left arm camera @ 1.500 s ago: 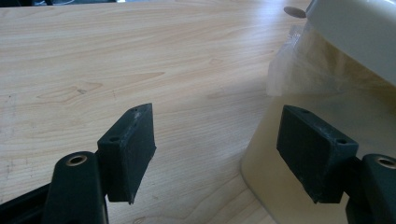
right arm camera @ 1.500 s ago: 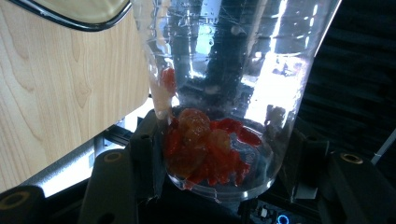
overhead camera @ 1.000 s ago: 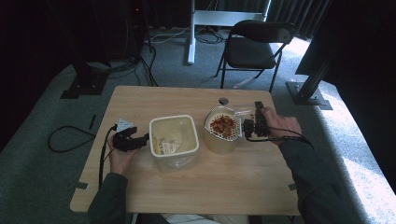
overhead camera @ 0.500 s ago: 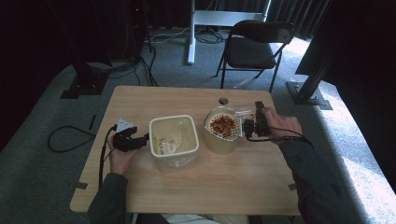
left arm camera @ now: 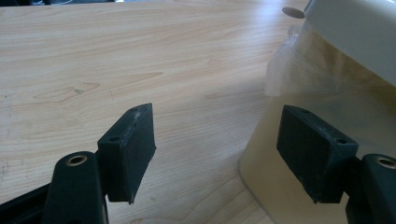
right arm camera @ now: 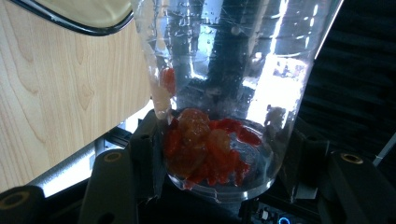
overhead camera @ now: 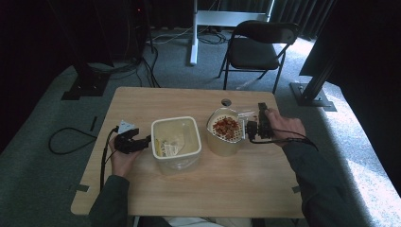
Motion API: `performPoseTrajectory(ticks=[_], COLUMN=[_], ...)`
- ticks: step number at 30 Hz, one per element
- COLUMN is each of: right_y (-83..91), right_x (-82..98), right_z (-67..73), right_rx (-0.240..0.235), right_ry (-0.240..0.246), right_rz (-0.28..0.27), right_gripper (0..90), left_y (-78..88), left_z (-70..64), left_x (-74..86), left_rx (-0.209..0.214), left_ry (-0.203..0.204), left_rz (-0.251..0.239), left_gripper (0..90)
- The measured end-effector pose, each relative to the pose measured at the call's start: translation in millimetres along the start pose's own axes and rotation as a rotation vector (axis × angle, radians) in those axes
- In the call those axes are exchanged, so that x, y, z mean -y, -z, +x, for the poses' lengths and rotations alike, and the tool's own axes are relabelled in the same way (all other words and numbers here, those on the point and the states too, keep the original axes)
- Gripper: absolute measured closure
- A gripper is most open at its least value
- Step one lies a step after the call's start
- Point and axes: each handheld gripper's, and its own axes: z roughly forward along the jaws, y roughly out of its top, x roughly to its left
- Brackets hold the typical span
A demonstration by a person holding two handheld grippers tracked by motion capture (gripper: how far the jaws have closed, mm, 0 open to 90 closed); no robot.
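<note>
A: The clear plastic cup (right arm camera: 224, 93) is sitting between the jaws of the right gripper (overhead camera: 253, 128), tipped on its side, with its mouth over the round tub (overhead camera: 226, 137) in the high view.

B: Is the gripper actually pinching it?

A: Yes, in the right gripper view both jaws are pressing on the cup's walls near its base, where a few red pieces (right arm camera: 208, 144) are clinging.

B: And the bench (overhead camera: 189, 198)?

A: It is carrying the square tub (overhead camera: 176, 142) near the middle and the round tub, heaped with more red pieces, just to its right.

B: What is the left gripper (overhead camera: 135, 142) doing?

A: It is lying just left of the square tub with its jaws spread. In the left gripper view, the tub's wall is standing behind one pad; I cannot tell whether they are touching.
</note>
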Motion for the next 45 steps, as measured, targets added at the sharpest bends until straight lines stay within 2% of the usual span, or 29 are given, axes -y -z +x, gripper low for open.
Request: performPoseTrajectory(ticks=[9, 11, 12, 13, 14, 16, 20, 21, 22, 23, 24, 26, 29, 32, 33, 36, 40, 41, 42, 45], right_y=[-1.5, -1.8, -1.9, -1.9, -1.8, -0.8, 0.9, 0.8, 0.8, 0.5, 0.3, 0.3, -0.3, -0.6, -0.6, 1.1, 3.8, 3.8, 5.0, 6.1], right_x=[2.0, 2.5, 3.1, 3.1, 4.7, 6.3, 6.6, 6.7, 6.7, 7.0, 7.5, 8.8, 9.3, 10.7, 10.7, 13.3, 15.0, 15.0, 16.3, 17.7], right_z=[4.3, 4.5, 3.6, 3.6, 1.8, 0.0, -0.2, -0.1, -0.1, 0.4, 0.6, 1.4, 4.1, 6.0, 6.0, 5.8, 4.1, 4.1, 2.9, 2.1], right_rx=[-0.004, -0.011, -0.023, -0.023, -0.057, -0.085, -0.13, -0.145, -0.145, -0.182, -0.194, -0.237, -0.285, -0.344, -0.344, -0.418, -0.471, -0.471, -0.49, -0.504], right_ry=[-0.004, -0.021, -0.047, -0.047, -0.129, -0.201, -0.319, -0.361, -0.361, -0.458, -0.493, -0.614, -0.745, -0.898, -0.898, -1.074, -1.182, -1.182, -1.215, -1.246], right_rz=[0.008, 0.002, -0.009, -0.009, -0.037, -0.064, -0.103, -0.121, -0.121, -0.158, -0.171, -0.213, -0.261, -0.318, -0.318, -0.41, -0.494, -0.494, -0.522, -0.544], right_gripper=[42.5, 42.5, 42.5, 42.5, 42.4, 42.4, 42.4, 42.4, 42.4, 42.4, 42.4, 42.4, 42.4, 42.4, 42.4, 42.3, 42.2, 42.2, 42.2, 42.2], left_y=[-1.6, -1.8, -2.2, -2.2, -2.3, -2.5, -2.5, -2.3, -2.3, -2.1, -2.2, -2.7, -3.1, -3.3, -3.3, -3.6, -3.6, -3.7, -4.1, -4.2], left_z=[0.1, -0.1, -0.5, -0.5, -0.3, -0.5, -0.6, -0.4, -0.4, -0.5, -0.4, -0.4, -0.3, -0.6, -0.6, -1.0, -1.1, -1.1, -1.3, -1.4], left_x=[-1.3, -1.5, -1.7, -1.7, -1.6, -1.3, -0.7, -0.4, -0.4, -0.1, 0.1, 0.4, 0.6, 1.2, 1.2, 2.2, 2.9, 3.2, 3.6, 3.9], left_rx=[0.004, 0.003, 0.001, 0.001, 0.002, 0.002, 0.006, 0.012, 0.012, 0.014, 0.014, 0.015, 0.013, 0.012, 0.012, 0.013, 0.011, 0.011, 0.01, 0.008], left_ry=[0.001, -0.001, -0.002, -0.002, 0.0, 0.0, 0.002, 0.003, 0.003, 0.002, 0.002, 0.005, 0.005, 0.009, 0.009, 0.011, 0.007, 0.008, 0.009, 0.008], left_rz=[-0.001, -0.001, -0.001, -0.001, -0.002, -0.002, -0.002, -0.003, -0.003, -0.001, -0.001, -0.001, 0.0, -0.001, -0.001, 0.0, 0.001, 0.002, 0.002, 0.002], left_gripper=[28.4, 28.5, 28.6, 28.8, 28.9, 28.9, 28.9, 29.9, 31.3, 31.3, 31.3, 31.3, 31.4, 31.5, 31.5, 31.5, 31.5, 31.5, 31.5, 31.6])
